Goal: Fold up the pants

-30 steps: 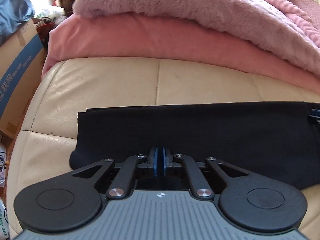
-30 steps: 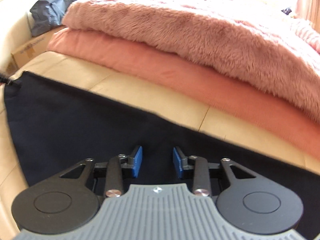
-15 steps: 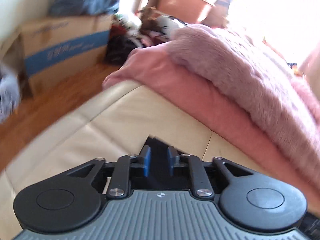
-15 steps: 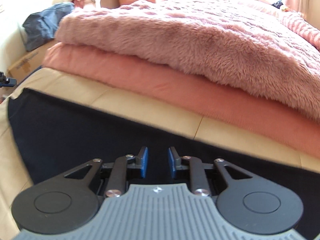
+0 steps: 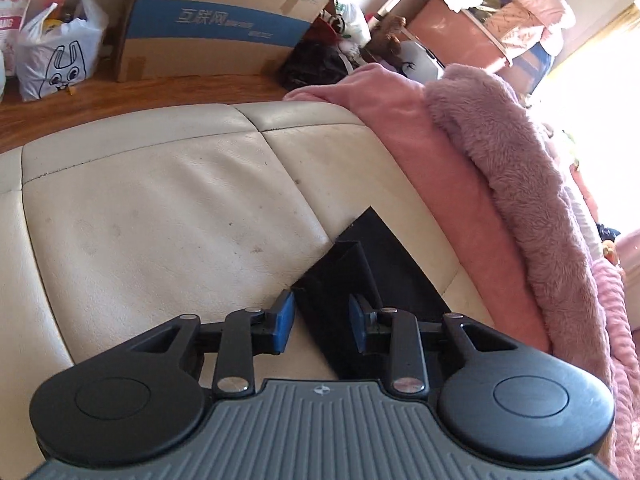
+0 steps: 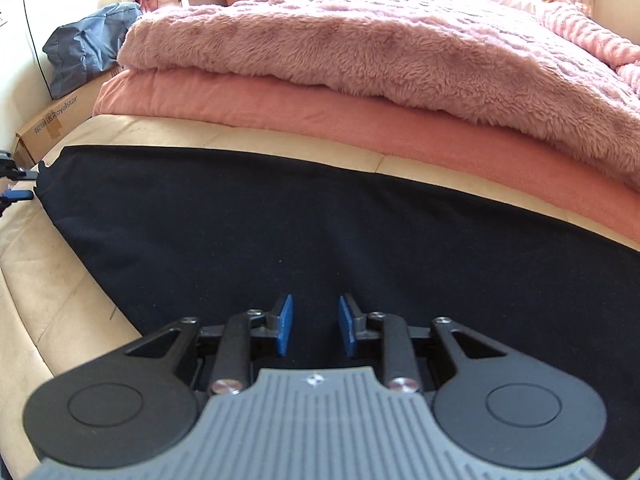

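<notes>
Place: a lived-in home, probably a bedroom
Signs: cream leather bed edge [image 5: 160, 208]; pink fluffy blanket [image 6: 380, 48]; cardboard boxes [image 5: 212, 20]; shopping bag [image 5: 56, 52]; wooden floor [image 5: 120, 92]

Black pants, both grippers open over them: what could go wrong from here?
1. The left gripper straddles only a narrow corner of the black pants, so closing may catch one layer or slip off.
2. The right gripper sits mid-fabric, not at an edge; a pinch there could bunch the cloth.
3. The pink blankets lie close behind and could snag.
</notes>
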A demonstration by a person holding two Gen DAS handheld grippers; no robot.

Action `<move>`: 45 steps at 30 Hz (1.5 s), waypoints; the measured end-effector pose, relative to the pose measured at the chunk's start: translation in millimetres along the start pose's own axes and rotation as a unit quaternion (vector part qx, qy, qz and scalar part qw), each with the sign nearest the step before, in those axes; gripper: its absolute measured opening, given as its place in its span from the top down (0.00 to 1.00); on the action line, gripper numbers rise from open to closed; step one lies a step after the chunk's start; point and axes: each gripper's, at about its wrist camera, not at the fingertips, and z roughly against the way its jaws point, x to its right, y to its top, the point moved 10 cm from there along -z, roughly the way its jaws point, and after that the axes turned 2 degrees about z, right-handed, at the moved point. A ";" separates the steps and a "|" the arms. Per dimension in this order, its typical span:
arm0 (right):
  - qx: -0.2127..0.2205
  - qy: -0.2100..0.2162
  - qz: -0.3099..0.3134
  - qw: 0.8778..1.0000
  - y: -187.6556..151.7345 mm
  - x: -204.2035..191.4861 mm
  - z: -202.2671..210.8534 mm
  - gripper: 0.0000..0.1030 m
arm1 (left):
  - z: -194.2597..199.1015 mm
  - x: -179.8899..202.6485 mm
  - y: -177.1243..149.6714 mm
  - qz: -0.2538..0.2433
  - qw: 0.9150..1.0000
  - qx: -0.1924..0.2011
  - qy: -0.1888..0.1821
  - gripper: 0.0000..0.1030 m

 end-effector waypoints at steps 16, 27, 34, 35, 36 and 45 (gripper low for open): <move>-0.006 -0.010 0.005 1.000 -9.5 8.3 -2.5 0.72 | 30.5 -33.9 5.2 0.084 0.996 0.009 -0.019 0.85; -0.006 -0.006 0.015 1.000 -11.0 5.1 -2.0 0.65 | 1.5 5.9 -11.2 0.039 0.999 0.025 -0.001 0.43; -0.003 0.000 0.017 1.000 -12.0 5.4 -1.5 0.65 | -2.1 -10.4 -1.1 0.034 0.999 0.032 -0.003 0.94; -0.003 0.001 0.016 1.000 -12.0 5.7 -1.2 0.65 | -0.9 -7.5 -0.4 0.035 0.999 0.034 -0.002 0.94; -0.002 0.001 0.013 1.000 -11.8 6.2 -0.3 0.65 | 0.2 -4.3 0.8 0.041 0.999 0.035 -0.007 0.94; 0.011 -0.010 -0.026 1.000 -19.0 30.8 29.7 0.65 | 36.2 77.4 4.1 -0.063 0.994 0.083 -0.038 0.95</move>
